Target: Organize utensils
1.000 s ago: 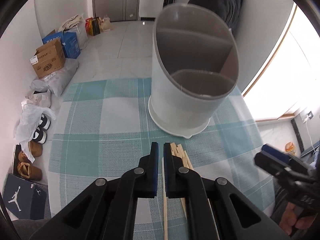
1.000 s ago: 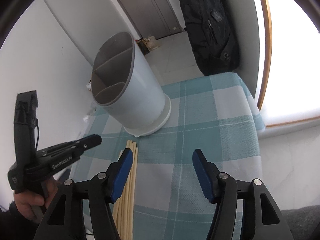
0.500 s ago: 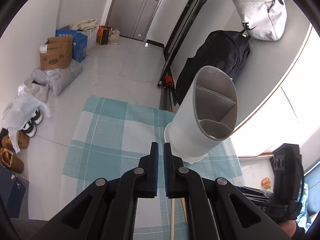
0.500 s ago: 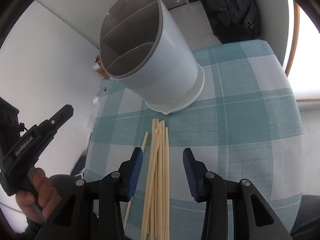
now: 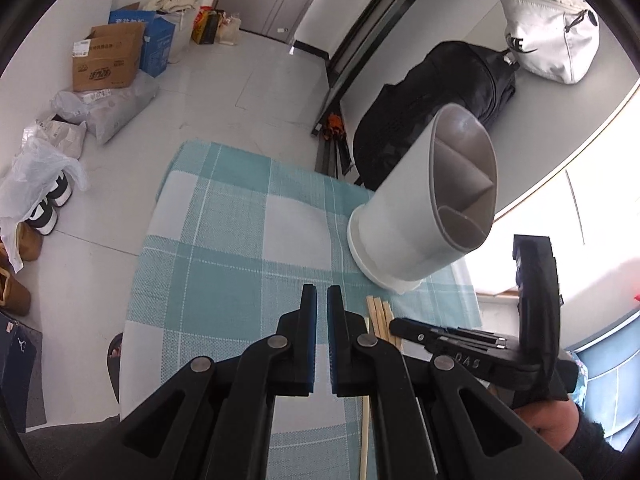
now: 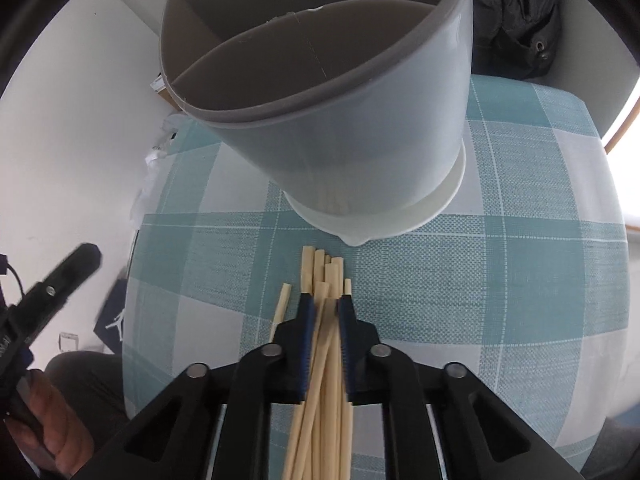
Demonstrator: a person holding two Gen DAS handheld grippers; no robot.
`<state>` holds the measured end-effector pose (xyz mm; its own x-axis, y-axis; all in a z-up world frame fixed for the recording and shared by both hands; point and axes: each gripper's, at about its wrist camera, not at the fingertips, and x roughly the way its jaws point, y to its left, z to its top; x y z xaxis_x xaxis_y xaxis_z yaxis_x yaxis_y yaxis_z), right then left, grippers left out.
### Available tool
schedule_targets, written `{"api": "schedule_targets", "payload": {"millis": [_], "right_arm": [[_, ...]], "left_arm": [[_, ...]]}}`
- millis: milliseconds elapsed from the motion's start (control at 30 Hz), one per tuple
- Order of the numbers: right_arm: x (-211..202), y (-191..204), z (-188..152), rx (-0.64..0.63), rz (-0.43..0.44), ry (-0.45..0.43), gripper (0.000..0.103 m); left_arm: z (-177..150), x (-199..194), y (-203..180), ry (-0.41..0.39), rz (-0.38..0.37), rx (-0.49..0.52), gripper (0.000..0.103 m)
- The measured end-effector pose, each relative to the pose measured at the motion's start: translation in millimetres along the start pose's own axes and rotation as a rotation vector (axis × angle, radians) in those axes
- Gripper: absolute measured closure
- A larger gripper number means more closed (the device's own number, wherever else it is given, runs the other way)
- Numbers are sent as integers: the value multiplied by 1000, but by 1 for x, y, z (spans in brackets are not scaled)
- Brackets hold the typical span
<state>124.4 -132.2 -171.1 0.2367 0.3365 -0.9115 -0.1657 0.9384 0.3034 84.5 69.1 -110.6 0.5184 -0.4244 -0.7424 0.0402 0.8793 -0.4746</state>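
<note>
Both grippers are black plastic with silver round screws: the left gripper and right gripper carry blue pads. White lettering, perhaps "DAS", marks the right gripper's body, and a dark sleeve covers that wrist.

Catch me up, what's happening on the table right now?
A person works a gripper in each hand over a table with a checked cloth. The right gripper has just been closing and now pinches a bundle of pale chopsticks lying in front of the white utensil holder, whose compartments look empty. One chopstick lies outside the grip. The left gripper is shut, holding nothing.
</note>
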Motion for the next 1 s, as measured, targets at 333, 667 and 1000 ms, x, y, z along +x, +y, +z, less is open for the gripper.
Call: {"api": "schedule_targets", "payload": {"millis": [333,667,1000], "right_arm": [[-47,-17,-11,93,87,-145,97],[-109,-44,-28,109,206,-373,98],[-120,-89,-43,171,297,-406,98]], "left_arm": [[-14,17,-12,102,31,60,75],[-35,54,-40,222,170,228,49],[-44,65,-54,273,291,322,46]]}}
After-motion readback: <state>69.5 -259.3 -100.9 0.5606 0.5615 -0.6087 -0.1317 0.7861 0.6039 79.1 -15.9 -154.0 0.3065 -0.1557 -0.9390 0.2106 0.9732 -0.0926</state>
